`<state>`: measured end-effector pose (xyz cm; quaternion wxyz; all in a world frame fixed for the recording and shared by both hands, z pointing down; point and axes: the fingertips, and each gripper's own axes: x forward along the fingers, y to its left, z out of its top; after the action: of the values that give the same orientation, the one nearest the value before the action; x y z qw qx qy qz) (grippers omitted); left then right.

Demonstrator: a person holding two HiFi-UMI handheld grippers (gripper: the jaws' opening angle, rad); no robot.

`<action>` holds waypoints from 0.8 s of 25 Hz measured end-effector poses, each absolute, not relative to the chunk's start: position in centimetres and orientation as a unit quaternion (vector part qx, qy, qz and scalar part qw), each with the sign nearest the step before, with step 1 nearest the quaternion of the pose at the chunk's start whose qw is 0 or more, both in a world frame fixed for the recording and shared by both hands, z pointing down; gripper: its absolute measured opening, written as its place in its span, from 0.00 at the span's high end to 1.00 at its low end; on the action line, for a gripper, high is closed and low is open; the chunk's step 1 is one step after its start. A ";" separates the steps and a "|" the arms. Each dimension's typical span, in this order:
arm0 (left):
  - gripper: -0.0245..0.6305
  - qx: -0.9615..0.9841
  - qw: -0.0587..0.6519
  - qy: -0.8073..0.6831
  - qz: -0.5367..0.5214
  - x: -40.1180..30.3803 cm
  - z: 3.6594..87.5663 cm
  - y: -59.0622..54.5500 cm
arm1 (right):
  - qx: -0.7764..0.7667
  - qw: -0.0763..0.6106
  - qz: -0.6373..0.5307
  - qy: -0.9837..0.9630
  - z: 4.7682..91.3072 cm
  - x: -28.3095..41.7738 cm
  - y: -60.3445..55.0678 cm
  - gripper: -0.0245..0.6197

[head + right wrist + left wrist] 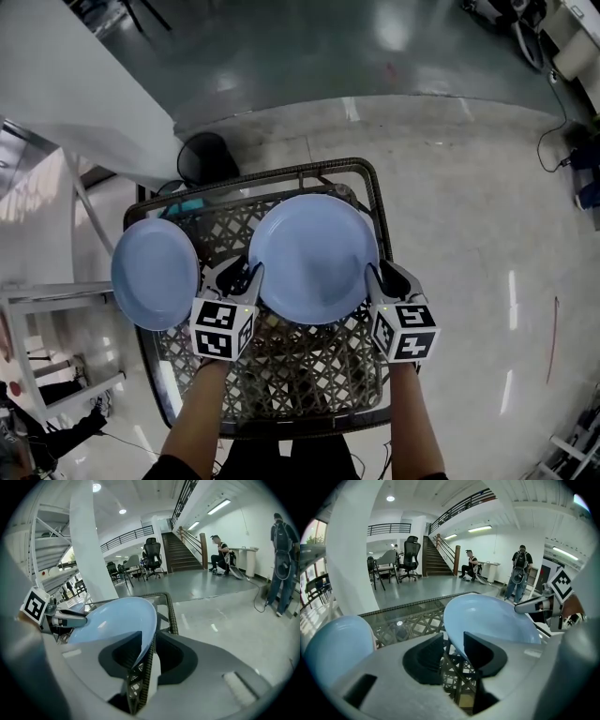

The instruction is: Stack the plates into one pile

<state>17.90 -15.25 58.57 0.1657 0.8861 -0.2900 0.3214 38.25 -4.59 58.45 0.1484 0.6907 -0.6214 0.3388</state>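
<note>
Straddling opposite rims of the larger plate [314, 253], the left gripper [244, 275] and right gripper [382, 275] gape, apparently not pinching. Two plates sit on one lattice table [300, 375]; the smaller plate [155, 272] overhangs its left edge, open mesh nearer the person.

Your large plate [314, 258] and small plate [155, 274] are smooth, glossy pale blue, like glazed ceramic or hard plastic; you cannot tell which. The table [309, 361] under them is a dark woven lattice with a rough, cane-like texture. The floor [469, 206] is polished and reflective. Your left gripper [239, 279] and right gripper [389, 275] have matt grey plastic shells and black ribbed pads [425, 660].
</note>
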 end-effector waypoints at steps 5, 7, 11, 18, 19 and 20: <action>0.77 0.884 0.172 -0.290 0.324 18.2 59.3 -15.4 | 0.682 0.156 0.348 -0.625 59.4 38.0 -5.2 0.79; 0.77 0.884 0.173 -0.290 0.324 18.5 59.5 -15.4 | 0.683 0.161 0.343 -0.624 59.4 38.2 -5.4 0.79; 0.78 0.883 0.175 -0.291 0.325 18.7 59.9 -15.3 | 0.677 0.176 0.343 -0.627 59.9 38.0 -5.6 0.79; 0.81 0.878 0.185 -0.303 0.321 18.4 59.8 -15.4 | 0.678 0.179 0.349 -0.622 59.9 37.9 -5.5 0.81; 0.81 0.877 0.187 -0.305 0.320 18.3 59.7 -15.4 | 0.677 0.181 0.349 -0.622 59.9 37.8 -5.5 0.81; 0.82 0.877 0.187 -0.308 0.319 18.2 59.7 -15.5 | 0.676 0.182 0.349 -0.623 59.9 37.7 -5.5 0.81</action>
<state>18.18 -15.47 59.70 0.1866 0.8766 -0.3078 0.3193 37.70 -5.47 59.90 0.1818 0.6764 -0.6228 0.3488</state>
